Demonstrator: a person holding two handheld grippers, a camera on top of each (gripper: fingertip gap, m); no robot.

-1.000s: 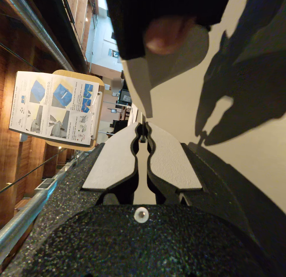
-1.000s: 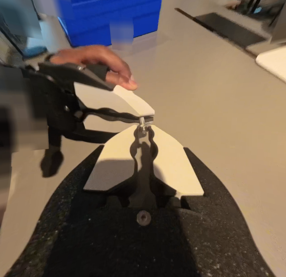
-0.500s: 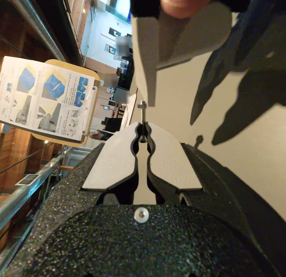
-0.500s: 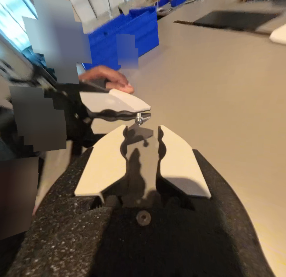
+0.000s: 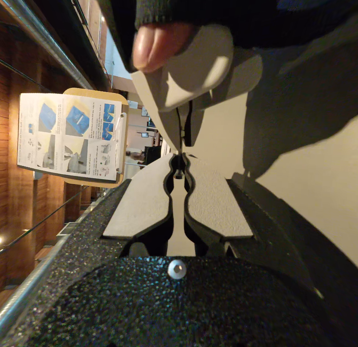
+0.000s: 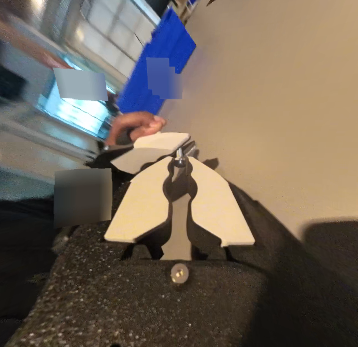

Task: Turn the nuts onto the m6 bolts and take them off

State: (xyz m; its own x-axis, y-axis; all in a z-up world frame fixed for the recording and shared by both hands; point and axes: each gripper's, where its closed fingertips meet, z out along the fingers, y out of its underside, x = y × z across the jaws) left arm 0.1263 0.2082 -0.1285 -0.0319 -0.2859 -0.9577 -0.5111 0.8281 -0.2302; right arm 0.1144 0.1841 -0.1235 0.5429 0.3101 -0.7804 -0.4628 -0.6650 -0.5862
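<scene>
In the left wrist view my left gripper [image 5: 179,160] is shut on a dark M6 bolt [image 5: 178,169], head toward the camera and shaft pointing out past the tips. My right gripper [image 5: 182,142] comes in from above and meets the bolt's end tip to tip. In the right wrist view my right gripper [image 6: 180,160] is closed on the nut [image 6: 180,162] at the end of the silver bolt shaft [image 6: 178,152]. The left gripper [image 6: 185,144] reaches in there from the left with a hand [image 6: 139,124] on it. The picture is blurred and strongly rolled.
A blue bin [image 6: 166,47] stands on the beige table [image 6: 271,105] behind the grippers. A clipboard with an illustrated sheet [image 5: 71,136] shows at the left of the left wrist view. A thumb [image 5: 155,47] rests on the right gripper.
The right gripper let go of the nut, opened and drew back half a second ago. It has since rolled, come back to the bolt's end and closed on the nut. The left gripper kept hold of the bolt.
</scene>
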